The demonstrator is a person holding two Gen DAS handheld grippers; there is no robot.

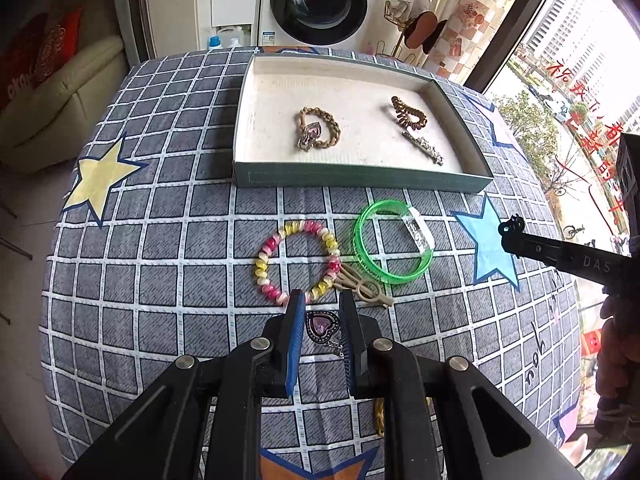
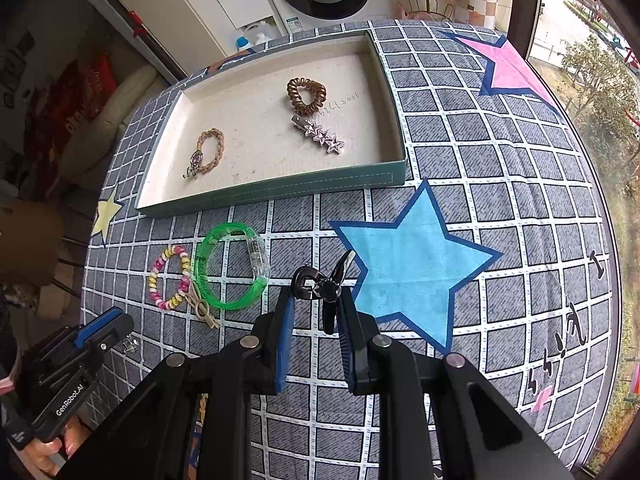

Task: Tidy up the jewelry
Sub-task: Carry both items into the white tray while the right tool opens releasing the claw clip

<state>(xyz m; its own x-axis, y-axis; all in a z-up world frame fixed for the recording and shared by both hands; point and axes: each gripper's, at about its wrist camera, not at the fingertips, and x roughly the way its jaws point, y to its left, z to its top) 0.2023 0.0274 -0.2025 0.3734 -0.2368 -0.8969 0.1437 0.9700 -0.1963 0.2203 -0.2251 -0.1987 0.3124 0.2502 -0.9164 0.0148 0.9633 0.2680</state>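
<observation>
Your left claw [image 1: 320, 304] is pinching a heart-shaped charm piece [image 1: 322, 326], purple stone in a dark studded frame with a short chain hanging off it; it sits between the blue pads, above the checked cloth. Your right claw [image 2: 314, 300] is clamped on a black hair clip [image 2: 320, 286], glossy, with its prongs sticking up past the fingertips and one leg hanging down between the pads. Both claws point steeply down at the desk [image 1: 160, 264], which is covered in a grey-blue grid cloth with coloured stars. The tray [image 1: 360, 178], green outside and cream inside, sits at the far side of the desk. In it: a tan braided hair tie with a charm [image 1: 318, 130] on the left, a brown spiral hair tie [image 1: 409, 114] on the right, and a star-studded silver hair clip [image 1: 424, 147] just in front of the spiral one, touching or nearly touching it. Still loose on the cloth in front of the tray: a pink-yellow-white beaded bracelet [image 1: 298, 264], a translucent green bangle [image 1: 394, 242] with a clear block on its rim, just right of the bracelet, and a beige hairpin [image 1: 362, 286] lying across the gap between them, overlapping the bangle's near edge. In the right wrist view your left claw shows at lower left with your hand on its grip; a small metallic bit dangles beside its tip, too small to tell what it is.
</observation>
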